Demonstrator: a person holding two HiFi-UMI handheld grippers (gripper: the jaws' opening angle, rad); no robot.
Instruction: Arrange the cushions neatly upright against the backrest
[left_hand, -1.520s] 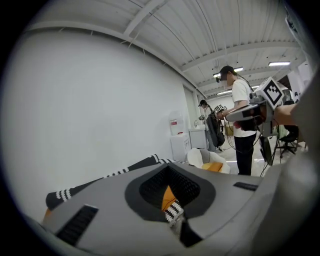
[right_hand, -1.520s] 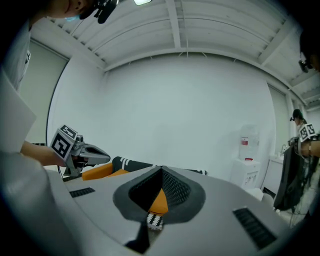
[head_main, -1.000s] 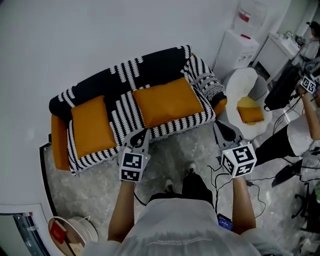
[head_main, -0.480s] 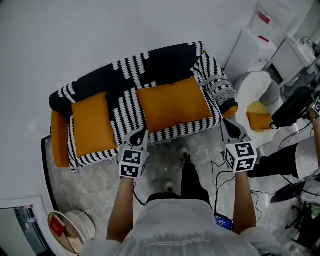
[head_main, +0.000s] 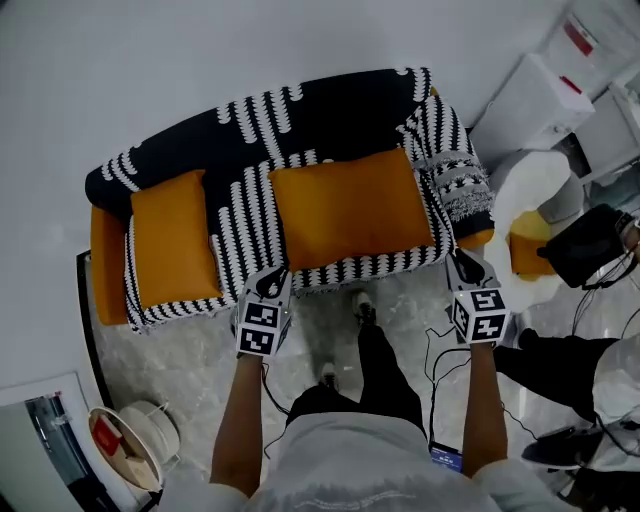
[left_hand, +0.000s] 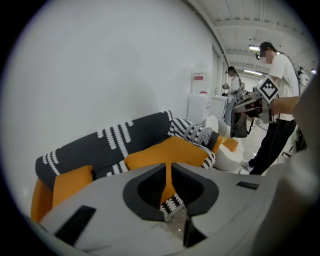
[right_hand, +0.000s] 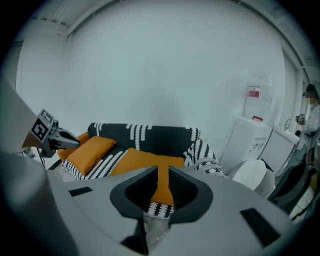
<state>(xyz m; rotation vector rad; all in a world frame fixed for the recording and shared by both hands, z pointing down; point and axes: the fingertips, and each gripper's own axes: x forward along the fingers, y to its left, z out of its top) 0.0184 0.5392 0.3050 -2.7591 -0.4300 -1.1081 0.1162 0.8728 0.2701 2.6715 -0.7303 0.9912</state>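
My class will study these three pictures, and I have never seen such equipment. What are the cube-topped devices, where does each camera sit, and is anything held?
No robot here: a person holds a left hand-held gripper and a right hand-held gripper; the marked cubes belong to them. One picture comes from a head camera looking down; the other two from cameras riding on each hand-held gripper, looking along its jaws. Both pairs of jaws have just been opening and hold nothing. A large orange cushion and a small orange cushion lie on the sofa seat.
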